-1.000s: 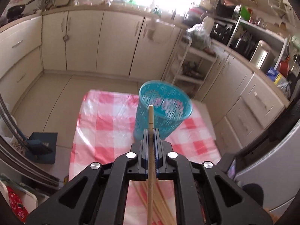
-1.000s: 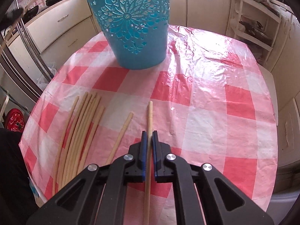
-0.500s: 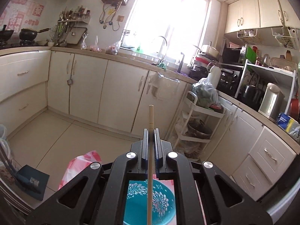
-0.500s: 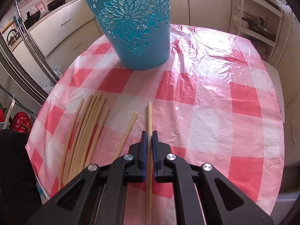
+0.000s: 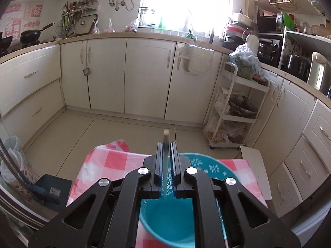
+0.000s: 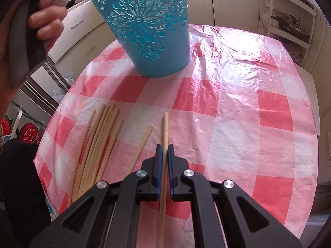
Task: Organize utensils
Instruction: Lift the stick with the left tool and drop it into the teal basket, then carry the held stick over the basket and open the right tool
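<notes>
My left gripper hangs right over the open mouth of the blue cut-out basket; a blurred wooden chopstick sits between its slightly parted jaws, lower end over the basket. In the right wrist view the basket stands at the table's far side. My right gripper is shut on a wooden chopstick low over the pink checked tablecloth. Several chopsticks lie bundled to its left, one loose chopstick beside it.
The hand holding the left gripper shows at the upper left of the right wrist view. Cream kitchen cabinets ring the room and a white rolling rack stands beyond the table. The table's front edge lies close below the chopsticks.
My left gripper rose and swung over the basket, and its chopstick now looks blurred between slightly parted jaws. My right gripper stayed shut on its chopstick and shifted only slightly.
</notes>
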A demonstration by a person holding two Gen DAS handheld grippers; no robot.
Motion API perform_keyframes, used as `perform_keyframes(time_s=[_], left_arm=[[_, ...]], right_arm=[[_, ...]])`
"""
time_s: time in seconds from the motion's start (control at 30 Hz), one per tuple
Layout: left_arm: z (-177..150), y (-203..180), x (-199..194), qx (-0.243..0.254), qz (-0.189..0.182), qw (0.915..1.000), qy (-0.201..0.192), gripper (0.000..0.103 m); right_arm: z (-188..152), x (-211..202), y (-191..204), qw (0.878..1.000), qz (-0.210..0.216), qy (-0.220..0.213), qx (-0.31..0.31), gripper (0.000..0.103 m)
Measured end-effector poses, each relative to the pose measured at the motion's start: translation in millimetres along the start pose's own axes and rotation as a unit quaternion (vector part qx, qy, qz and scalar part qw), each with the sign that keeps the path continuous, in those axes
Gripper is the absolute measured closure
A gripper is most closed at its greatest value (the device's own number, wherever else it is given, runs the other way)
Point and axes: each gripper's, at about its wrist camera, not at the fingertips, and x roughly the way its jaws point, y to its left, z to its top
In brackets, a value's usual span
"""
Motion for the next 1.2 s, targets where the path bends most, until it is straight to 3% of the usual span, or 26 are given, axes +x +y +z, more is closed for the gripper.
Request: perform_keyframes(time_s=[0.07, 0.13, 0.3, 0.43, 0.67, 0.9, 1.03, 1.2], left_arm=[[-7.8, 8.3, -14.0, 0.006, 0.005, 1.0000, 0.005, 0.078], [-15.4, 19.1, -33.9, 0.006, 0.013, 0.9999, 0.002, 0.050], [-38.7, 39.0, -74.6, 0.033, 0.032, 0.9989, 0.006, 0.032], [-62.8, 50.1, -94.3, 0.064, 0.056, 0.9963, 0.006, 0.020], [-93.5, 73.0, -86.7, 0.053, 0.063, 0.9959, 0.036, 0.013], [-100.2, 83.4, -73.5, 0.033, 0.076, 0.9950, 0.057, 0.010], [-102.2, 83.7, -71.4, 0.031, 0.080, 0.9947, 0.056, 0.008], [-101.4, 85.1, -65.1, 0.022, 0.078, 0.9945, 0.066, 0.008]], right_arm=[[-0.7, -0.2, 0.2, 1.000, 0.001, 0.000, 0.001, 0.097], [-1.7, -0.2, 3.0, 1.000, -0.006, -0.002, -0.005, 0.097], [-6.6, 2.3, 27.9, 0.994, -0.076, -0.009, -0.078, 0.097], [-7.6, -8.3, 12.8, 0.999, -0.040, -0.013, -0.024, 0.097], [5.6, -87.7, 12.3, 0.989, 0.049, -0.134, 0.031, 0.097], [66.3, -144.1, 39.5, 0.962, 0.112, -0.248, 0.028, 0.097], [105.7, -159.5, 49.0, 0.943, 0.119, -0.308, 0.030, 0.097], [153.8, -153.8, 55.6, 0.922, 0.090, -0.372, 0.054, 0.097]])
